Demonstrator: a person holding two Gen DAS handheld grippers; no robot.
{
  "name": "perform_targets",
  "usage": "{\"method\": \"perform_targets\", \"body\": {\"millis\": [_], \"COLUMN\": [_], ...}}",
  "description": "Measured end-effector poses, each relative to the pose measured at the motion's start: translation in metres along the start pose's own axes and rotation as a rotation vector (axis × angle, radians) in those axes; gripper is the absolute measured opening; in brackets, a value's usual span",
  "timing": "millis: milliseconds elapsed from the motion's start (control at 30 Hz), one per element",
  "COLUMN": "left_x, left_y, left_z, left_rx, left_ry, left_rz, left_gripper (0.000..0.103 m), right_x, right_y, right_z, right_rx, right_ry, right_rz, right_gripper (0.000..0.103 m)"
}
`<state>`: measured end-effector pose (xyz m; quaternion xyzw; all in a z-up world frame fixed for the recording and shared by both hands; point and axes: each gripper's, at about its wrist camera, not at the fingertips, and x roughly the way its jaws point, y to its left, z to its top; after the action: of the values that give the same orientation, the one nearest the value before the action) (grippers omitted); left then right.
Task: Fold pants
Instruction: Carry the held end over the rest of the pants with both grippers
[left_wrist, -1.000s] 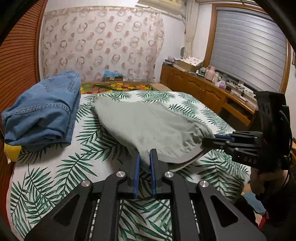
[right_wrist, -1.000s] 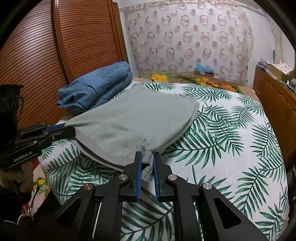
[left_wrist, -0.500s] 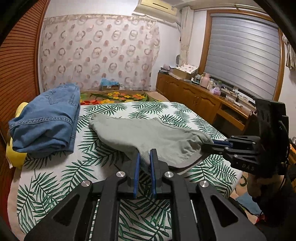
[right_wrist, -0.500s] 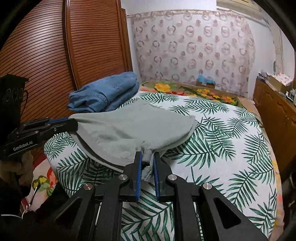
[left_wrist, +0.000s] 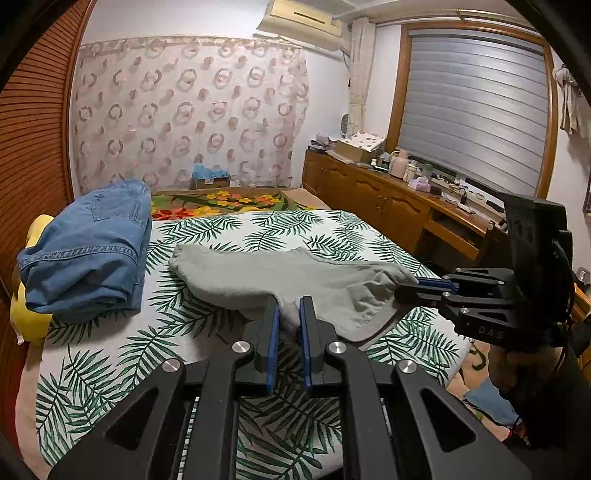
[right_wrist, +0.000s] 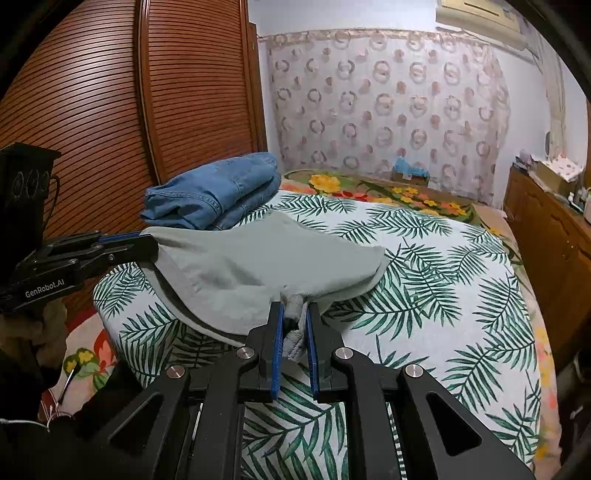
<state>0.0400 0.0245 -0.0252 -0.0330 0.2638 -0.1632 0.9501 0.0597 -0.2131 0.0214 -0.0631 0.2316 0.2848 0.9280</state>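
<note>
Grey-green cotton pants lie across the middle of the bed in the left wrist view, their far end resting flat on the palm-leaf sheet while the near edge is lifted off it. The left tool has its blue-lined jaws pressed onto a bunched fold of that near edge, the cloth filling the narrow gap between them. To the right, the right tool pinches another corner of the same edge, and the fabric sags between the two grips, showing a paler band along the hem. A folded pile of blue jeans sits at the bed's left side, just beside the pants and apart from them, with something yellow under it. A wooden sideboard stands along the window wall. In the right wrist view, the right tool is clamped on a gathered lump of the pants, a bit of hem hanging down between the jaws. The left tool comes in from the left and grips the opposite corner, holding it above the bed's edge. The jeans lie beyond, next to the slatted wooden wardrobe, and the rest of the pants spread toward the middle of the bed.
</note>
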Motion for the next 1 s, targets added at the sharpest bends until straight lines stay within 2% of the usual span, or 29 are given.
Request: {"method": "perform_targets", "body": {"millis": [400, 667, 1000], "left_x": [-0.020, -0.030, -0.008], "left_y": [-0.016, -0.019, -0.007], "left_z": [0.012, 0.016, 0.007], "left_rx": [0.044, 0.062, 0.023], "left_ry": [-0.049, -0.070, 0.003], "left_rz": [-0.034, -0.030, -0.021], "left_gripper": [0.012, 0.012, 0.012], "right_x": [-0.028, -0.042, -0.020], "right_y": [0.004, 0.006, -0.001], "right_z": [0.000, -0.003, -0.006], "right_rx": [-0.024, -0.044, -0.020], "right_ry": [-0.051, -0.083, -0.047], "right_rz": [-0.006, -0.006, -0.008], "right_gripper": [0.012, 0.012, 0.011]}}
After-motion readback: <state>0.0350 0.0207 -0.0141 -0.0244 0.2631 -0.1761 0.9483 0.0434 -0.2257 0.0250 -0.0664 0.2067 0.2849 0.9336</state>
